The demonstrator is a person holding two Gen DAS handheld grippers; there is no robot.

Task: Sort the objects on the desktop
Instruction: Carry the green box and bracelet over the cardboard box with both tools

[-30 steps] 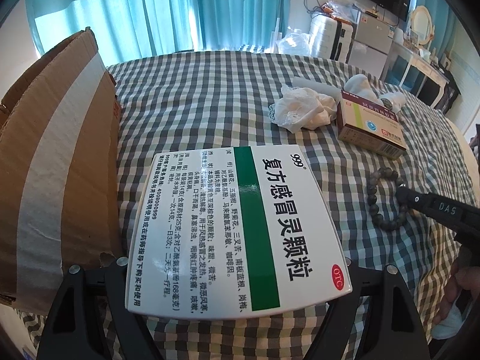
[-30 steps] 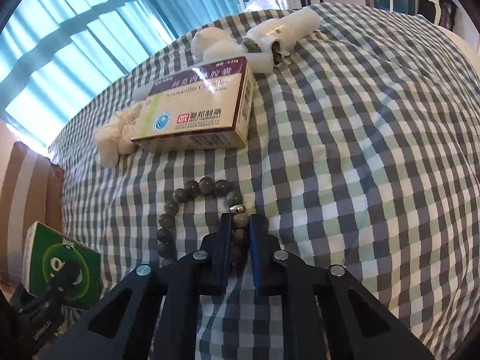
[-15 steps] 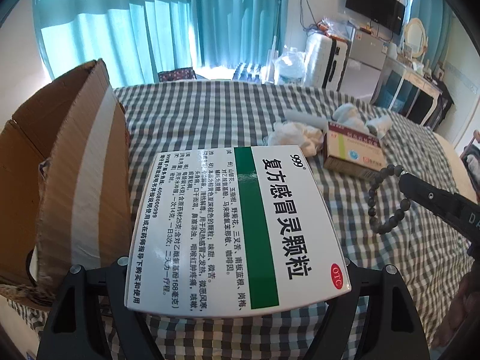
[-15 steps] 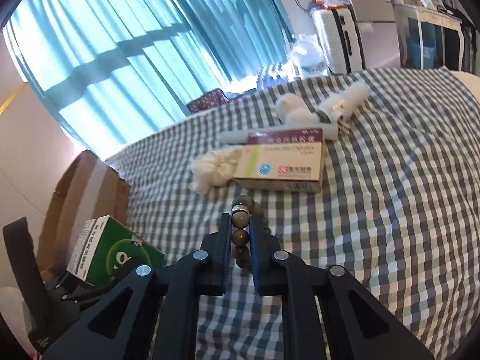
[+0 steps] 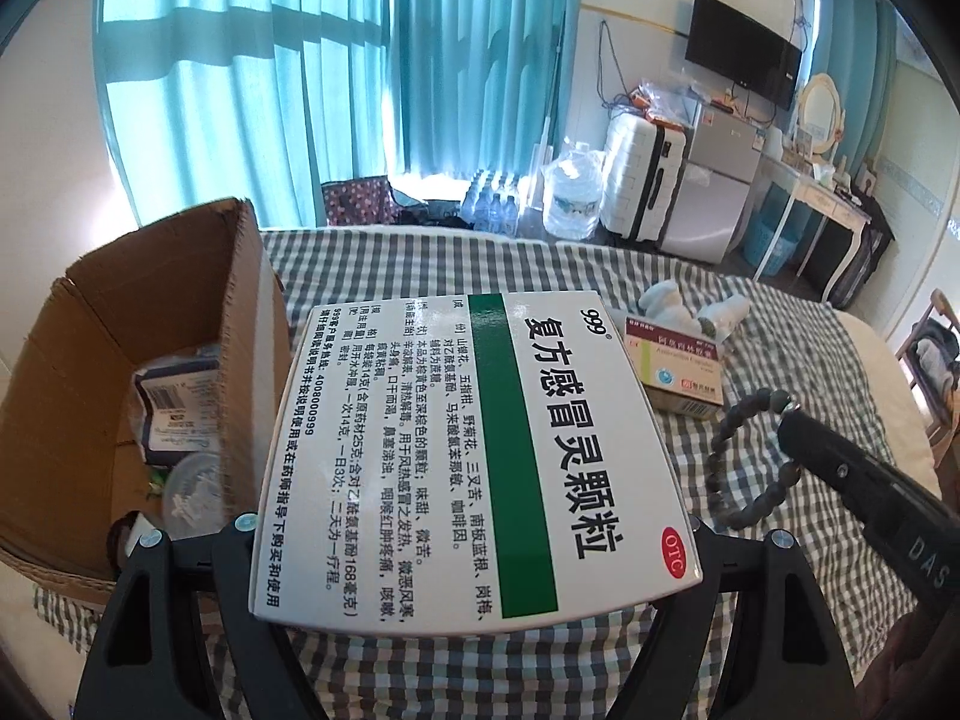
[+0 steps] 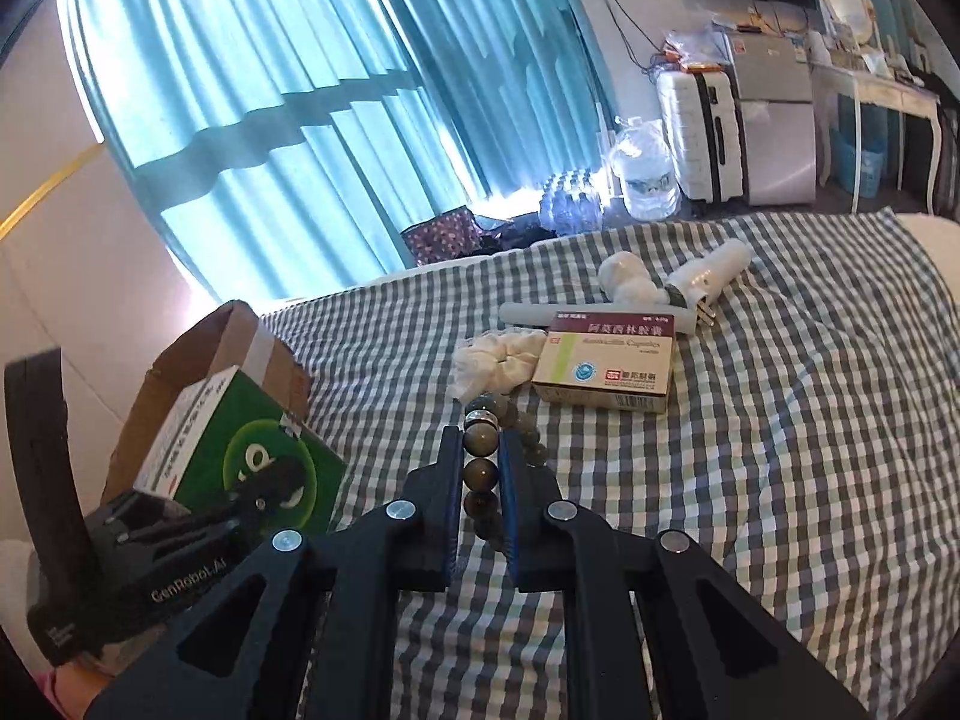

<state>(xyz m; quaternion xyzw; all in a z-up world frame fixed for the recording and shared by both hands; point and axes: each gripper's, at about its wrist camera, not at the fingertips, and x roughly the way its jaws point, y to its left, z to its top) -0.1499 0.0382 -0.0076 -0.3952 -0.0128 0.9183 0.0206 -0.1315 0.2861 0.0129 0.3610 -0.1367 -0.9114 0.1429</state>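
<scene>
Left wrist view: left gripper [image 5: 474,546] holds a large white medicine box [image 5: 474,456] with a green band and Chinese print, jaws spread wide around its near end, pads pressed on both side edges. Box sits flat between the fingers, printed face up, raised above the checked bed cover [image 5: 420,264]. To the left, just beside the box, stands an open cardboard carton [image 5: 90,360] with a strip of pale tape on its right wall; inside lie a dark packet with a barcode label and a clear round container. Carton rests on the bed.

On the right of this view, right gripper [image 5: 786,414] reaches in from the lower right corner, a ring of dark beads [image 5: 720,462] hanging from its tip, clear of the cover. Beyond it, a small amoxicillin box [image 5: 672,372] lies on the bed, with white crumpled cloth [image 5: 660,300] just behind.

Right wrist view: right gripper [image 6: 480,450], jaws narrow, pinched on the bead bracelet [image 6: 480,438]; three beads sit in a line between the pads, the rest of the loop hangs past the right finger. Far from the tip, the small box [image 6: 606,369] lies flat on the cover, a white scrunched cloth [image 6: 498,360] touching its left side, a white tube behind it, and a white plug adapter [image 6: 708,276] further right. At left, the left gripper [image 6: 264,480] carries the white and green box [image 6: 240,450], in front of the carton [image 6: 240,336].
</scene>
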